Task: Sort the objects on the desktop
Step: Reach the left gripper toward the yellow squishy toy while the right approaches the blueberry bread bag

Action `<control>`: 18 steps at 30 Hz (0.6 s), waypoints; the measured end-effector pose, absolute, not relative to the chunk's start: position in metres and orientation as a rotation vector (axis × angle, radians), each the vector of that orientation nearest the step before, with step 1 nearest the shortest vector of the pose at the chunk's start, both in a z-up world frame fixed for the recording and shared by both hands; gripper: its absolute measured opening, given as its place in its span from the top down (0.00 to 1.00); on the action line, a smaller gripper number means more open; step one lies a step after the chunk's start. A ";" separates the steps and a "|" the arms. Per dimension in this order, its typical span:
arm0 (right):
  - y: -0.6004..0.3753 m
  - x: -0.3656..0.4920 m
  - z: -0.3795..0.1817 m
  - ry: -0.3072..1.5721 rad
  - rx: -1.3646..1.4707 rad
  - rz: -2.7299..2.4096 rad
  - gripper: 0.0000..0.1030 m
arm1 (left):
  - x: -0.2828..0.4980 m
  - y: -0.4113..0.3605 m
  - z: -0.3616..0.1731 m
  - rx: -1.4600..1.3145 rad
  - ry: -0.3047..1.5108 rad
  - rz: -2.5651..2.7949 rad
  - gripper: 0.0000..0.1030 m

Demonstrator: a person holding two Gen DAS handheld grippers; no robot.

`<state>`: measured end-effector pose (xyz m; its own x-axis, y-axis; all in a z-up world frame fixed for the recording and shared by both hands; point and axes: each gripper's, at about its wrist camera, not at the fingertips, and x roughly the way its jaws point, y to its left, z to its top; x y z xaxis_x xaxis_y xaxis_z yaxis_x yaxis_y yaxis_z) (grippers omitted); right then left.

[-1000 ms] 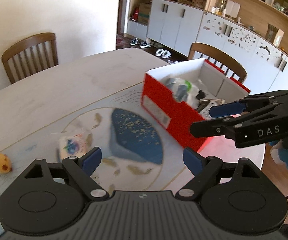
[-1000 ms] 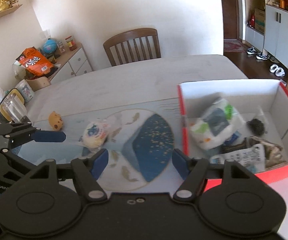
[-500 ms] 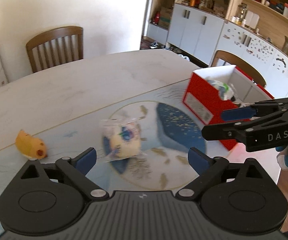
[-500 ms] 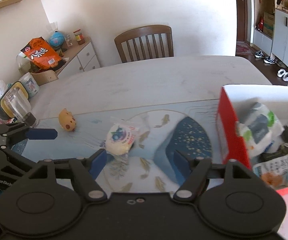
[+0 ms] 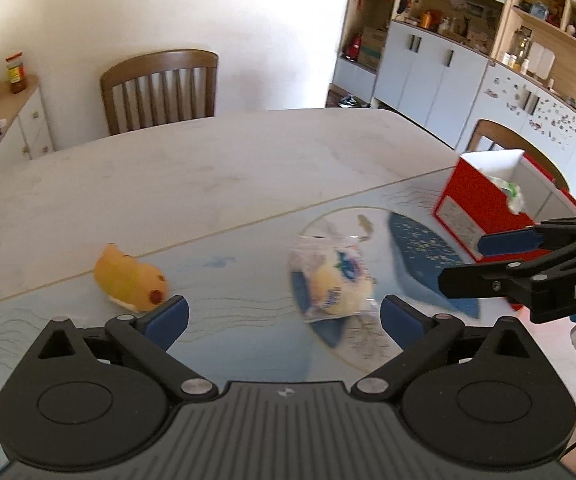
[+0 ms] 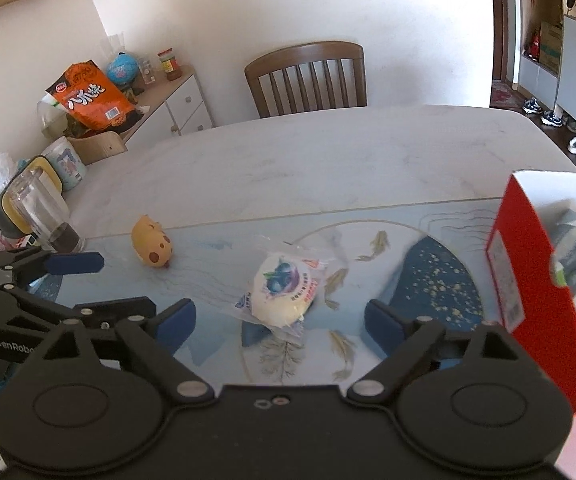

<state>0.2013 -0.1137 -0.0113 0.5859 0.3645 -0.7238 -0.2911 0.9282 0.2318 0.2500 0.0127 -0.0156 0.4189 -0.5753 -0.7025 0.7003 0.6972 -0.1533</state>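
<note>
A yellow plush toy [image 5: 130, 280] [image 6: 152, 246] lies on the blue fish-print mat [image 6: 428, 280]. To its right on the mat is a bun in clear wrap [image 5: 336, 280] [image 6: 282, 292]. The red box [image 5: 484, 208] [image 6: 528, 272] stands at the mat's right end with packets inside. My left gripper [image 5: 284, 316] hovers near the toy and the bun, its jaws opening, nothing pressed between them. My right gripper [image 6: 280, 320] hangs just short of the bun, its jaws opening too, pads clear of it. Each view also shows the other gripper: the right gripper [image 5: 472, 262] and the left gripper [image 6: 100, 284].
A clear glass [image 6: 44, 216] stands at the table's left edge, close to the left gripper. A wooden chair [image 6: 308, 76] is at the far side. A sideboard [image 6: 168, 100] with snack bags is to the left. A second chair [image 5: 504, 140] stands behind the box.
Both grippers have swung left, away from the red box, which has slid toward the right edge of both views. The toy and the bun now sit nearer the fingers. Both jaws stand wider.
</note>
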 end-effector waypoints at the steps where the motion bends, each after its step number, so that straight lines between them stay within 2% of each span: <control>1: -0.111 0.203 -0.013 0.866 0.089 0.382 0.09 | 0.254 0.015 -0.017 0.173 0.810 -0.798 0.00; 18: -0.074 0.242 -0.050 0.942 0.066 0.326 0.09 | 0.331 0.043 -0.058 0.251 0.742 -0.700 0.00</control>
<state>0.2417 -0.0735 -0.0497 0.5427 0.3034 -0.7832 -0.2461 0.9490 0.1971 0.3305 0.0430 -0.0575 0.5257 -0.4936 -0.6928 0.6632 0.7479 -0.0297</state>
